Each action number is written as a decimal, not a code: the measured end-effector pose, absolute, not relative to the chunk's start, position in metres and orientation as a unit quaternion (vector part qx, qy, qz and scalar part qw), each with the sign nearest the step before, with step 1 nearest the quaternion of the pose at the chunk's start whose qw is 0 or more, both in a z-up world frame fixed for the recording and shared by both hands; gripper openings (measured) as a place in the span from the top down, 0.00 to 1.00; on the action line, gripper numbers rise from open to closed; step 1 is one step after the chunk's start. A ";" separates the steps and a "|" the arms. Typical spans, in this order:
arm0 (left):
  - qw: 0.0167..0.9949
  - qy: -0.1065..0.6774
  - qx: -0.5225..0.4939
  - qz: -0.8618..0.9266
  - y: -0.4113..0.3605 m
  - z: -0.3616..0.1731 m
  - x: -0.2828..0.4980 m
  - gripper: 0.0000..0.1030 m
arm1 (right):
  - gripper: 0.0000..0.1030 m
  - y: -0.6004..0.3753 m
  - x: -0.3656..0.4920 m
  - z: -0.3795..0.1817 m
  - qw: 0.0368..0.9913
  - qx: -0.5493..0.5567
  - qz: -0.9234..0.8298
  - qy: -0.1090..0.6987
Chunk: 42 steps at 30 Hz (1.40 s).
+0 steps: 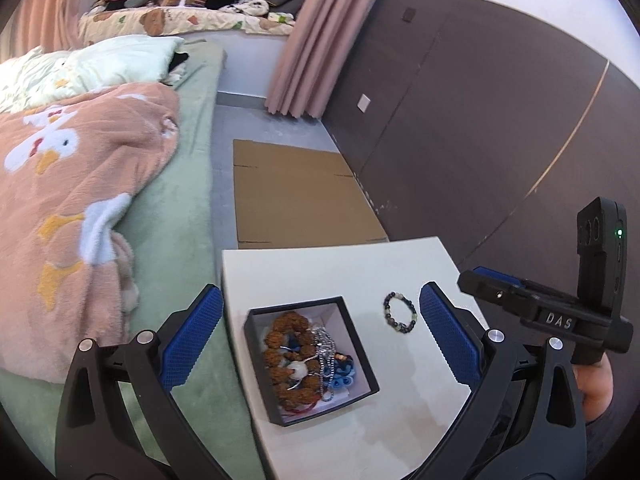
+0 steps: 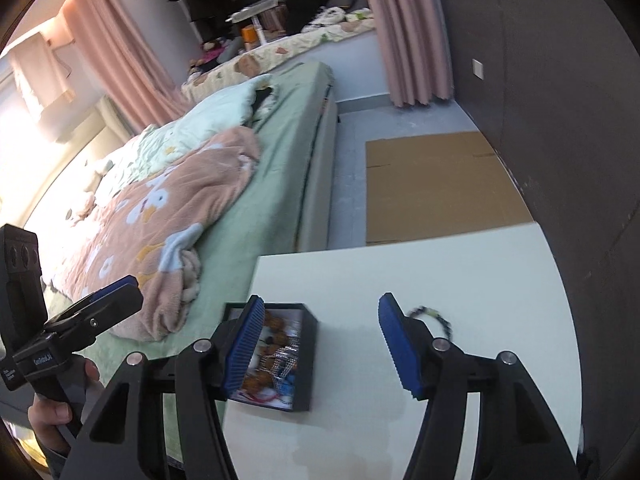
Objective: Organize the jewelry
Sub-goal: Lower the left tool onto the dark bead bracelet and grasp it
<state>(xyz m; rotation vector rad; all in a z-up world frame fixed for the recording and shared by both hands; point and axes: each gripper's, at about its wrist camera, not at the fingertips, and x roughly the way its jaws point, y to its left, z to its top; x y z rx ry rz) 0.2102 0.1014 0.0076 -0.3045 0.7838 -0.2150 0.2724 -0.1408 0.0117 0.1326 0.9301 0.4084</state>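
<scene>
A black jewelry box point(image 1: 280, 412) sits on the white table point(image 1: 340, 272), filled with brown bead strings, a silver chain and blue pieces. A dark beaded bracelet point(image 1: 400, 313) lies on the table to the box's right. My left gripper point(image 1: 320, 340) is open and empty above the box. The right gripper point(image 1: 500, 292) shows at the right edge of this view. In the right wrist view my right gripper point(image 2: 322, 344) is open and empty, between the box point(image 2: 306, 360) and the bracelet point(image 2: 434, 318), which its right finger partly hides. The left gripper point(image 2: 116, 296) is at the left.
A bed with a green sheet point(image 1: 180, 208) and a pink blanket point(image 1: 72, 200) borders the table on the left. Flat cardboard point(image 1: 300, 196) lies on the floor beyond the table. A dark wall panel point(image 1: 480, 128) runs along the right.
</scene>
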 end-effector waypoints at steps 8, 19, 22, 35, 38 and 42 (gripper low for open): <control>0.898 0.403 -0.125 -0.124 0.052 -0.006 0.230 0.05 | 0.43 -0.206 0.279 -0.011 0.867 0.103 0.156 0.462; 0.882 0.433 -0.109 -0.150 -0.018 -0.029 0.260 0.19 | 0.43 -0.267 0.279 -0.039 0.858 0.134 0.122 0.481; 0.877 0.443 -0.101 -0.156 -0.035 -0.037 0.268 0.32 | 0.43 -0.283 0.278 -0.045 0.855 0.143 0.114 0.485; 0.846 0.514 -0.057 -0.134 -0.087 -0.092 0.300 0.53 | 0.43 -0.323 0.293 -0.071 0.842 0.160 0.097 0.507; 0.840 0.526 -0.046 -0.125 -0.094 -0.104 0.305 0.54 | 0.43 -0.324 0.296 -0.072 0.840 0.160 0.102 0.508; 0.832 0.542 -0.035 -0.112 -0.099 -0.119 0.309 0.62 | 0.43 -0.323 0.299 -0.075 0.838 0.158 0.107 0.511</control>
